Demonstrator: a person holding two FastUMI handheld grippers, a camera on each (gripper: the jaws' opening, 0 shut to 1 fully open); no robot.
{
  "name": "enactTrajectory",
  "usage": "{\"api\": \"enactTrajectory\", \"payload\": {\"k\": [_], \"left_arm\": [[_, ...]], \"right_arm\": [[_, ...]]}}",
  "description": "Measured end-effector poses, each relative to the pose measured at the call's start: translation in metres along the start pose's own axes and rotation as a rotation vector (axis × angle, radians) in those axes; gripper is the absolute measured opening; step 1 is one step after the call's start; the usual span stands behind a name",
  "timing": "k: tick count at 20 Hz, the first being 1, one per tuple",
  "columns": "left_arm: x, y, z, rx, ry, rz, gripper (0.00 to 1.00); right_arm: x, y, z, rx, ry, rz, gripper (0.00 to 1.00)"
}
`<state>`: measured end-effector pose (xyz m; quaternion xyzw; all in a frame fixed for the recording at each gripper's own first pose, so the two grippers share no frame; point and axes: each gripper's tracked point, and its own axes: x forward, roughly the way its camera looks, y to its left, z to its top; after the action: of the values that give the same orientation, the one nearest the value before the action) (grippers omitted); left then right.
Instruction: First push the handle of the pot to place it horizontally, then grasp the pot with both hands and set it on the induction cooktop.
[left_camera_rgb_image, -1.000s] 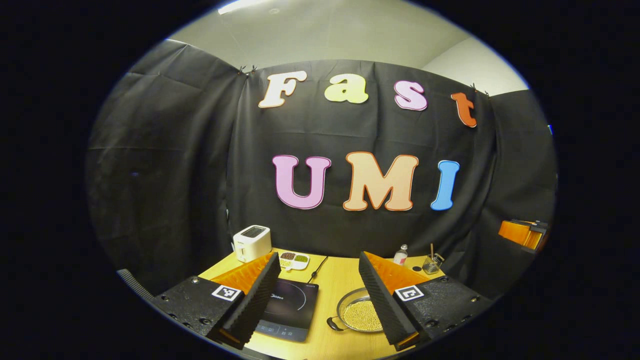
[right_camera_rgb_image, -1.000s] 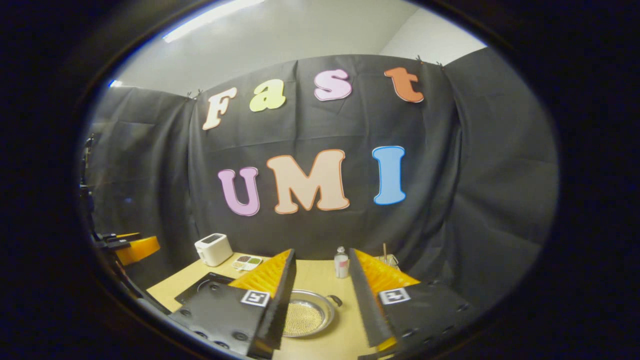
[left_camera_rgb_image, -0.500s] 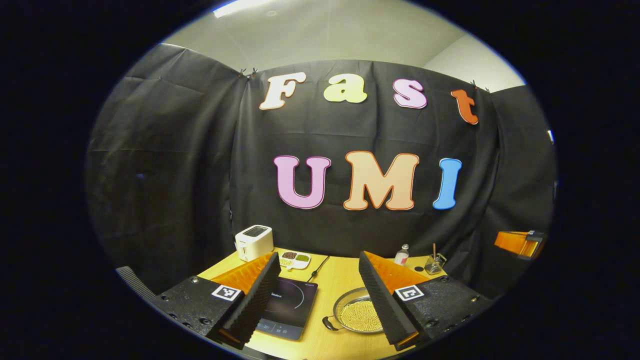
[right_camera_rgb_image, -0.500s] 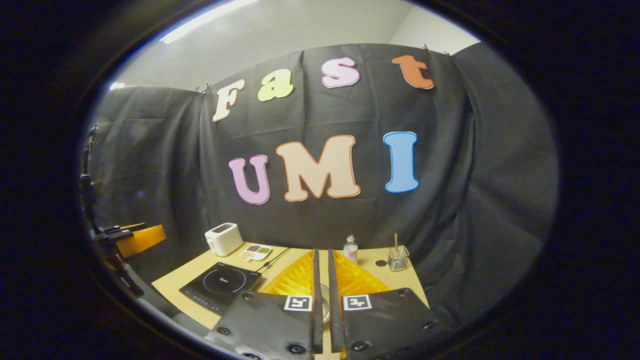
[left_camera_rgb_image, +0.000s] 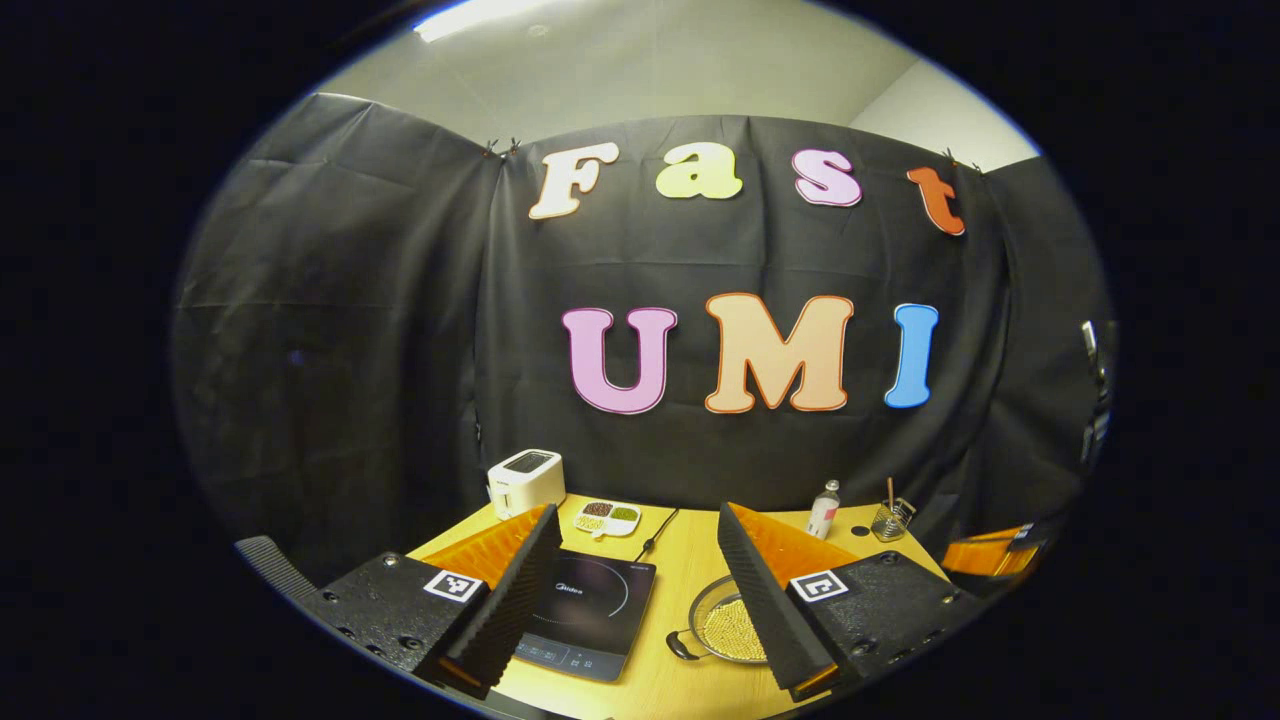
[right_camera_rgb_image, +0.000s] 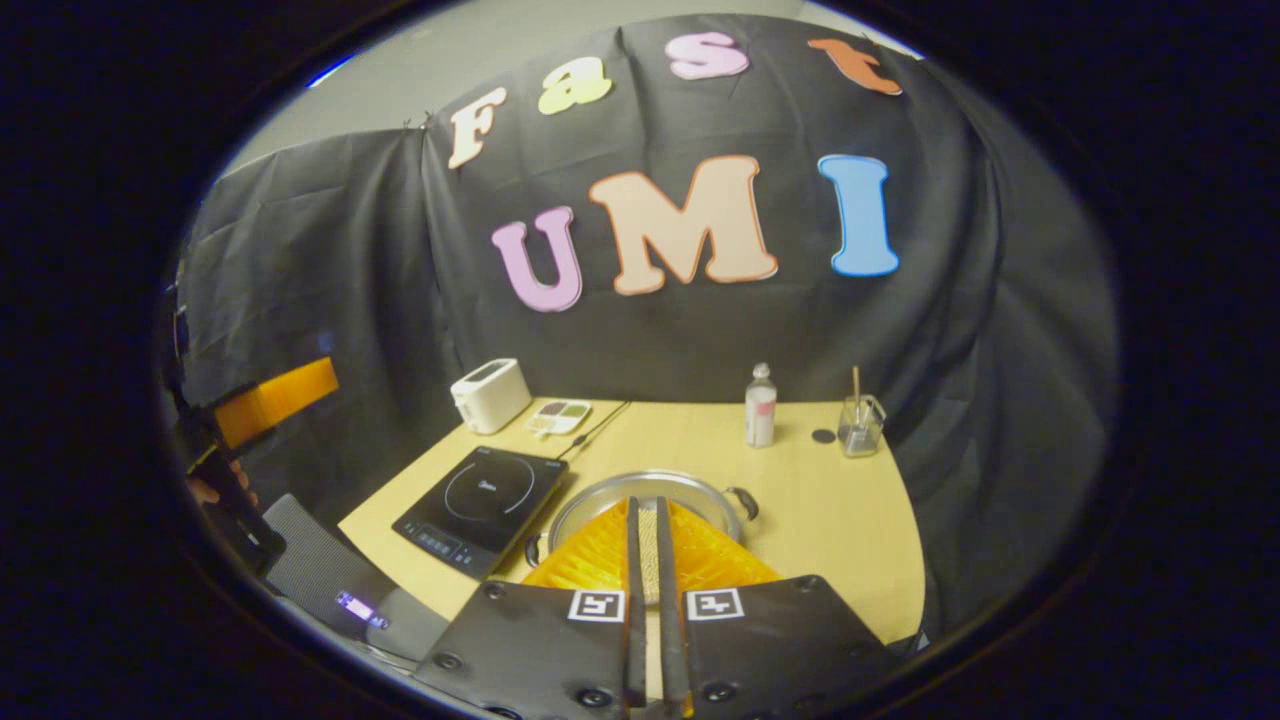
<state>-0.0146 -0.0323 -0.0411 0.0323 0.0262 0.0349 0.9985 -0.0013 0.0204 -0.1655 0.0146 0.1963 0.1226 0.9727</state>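
Right claw (right_camera_rgb_image: 647, 520), fingers nearly together, above pot (right_camera_rgb_image: 600, 500), handles diagonal.

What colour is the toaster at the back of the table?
White; the toaster shows best in the right gripper view.

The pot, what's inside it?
The pot holds lots of small pale round beads, like little beans. In the right gripper view the right gripper, fingers nearly together, covers most of the inside, so the rest is hidden.
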Motion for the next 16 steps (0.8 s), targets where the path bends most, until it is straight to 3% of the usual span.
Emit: {"api": "enactTrajectory", "payload": {"k": [7,16], "left_arm": [[0.025,0.048,-0.015,0.017,0.050,-0.038,0.96],[0.060,0.108,-0.046,0.023,0.106,-0.100,0.99]], "right_arm": [[0.022,0.051,-0.074,0.038,0.186,-0.025,0.08],[0.065,0.110,-0.180,0.151,0.513,-0.101,0.09]]}}
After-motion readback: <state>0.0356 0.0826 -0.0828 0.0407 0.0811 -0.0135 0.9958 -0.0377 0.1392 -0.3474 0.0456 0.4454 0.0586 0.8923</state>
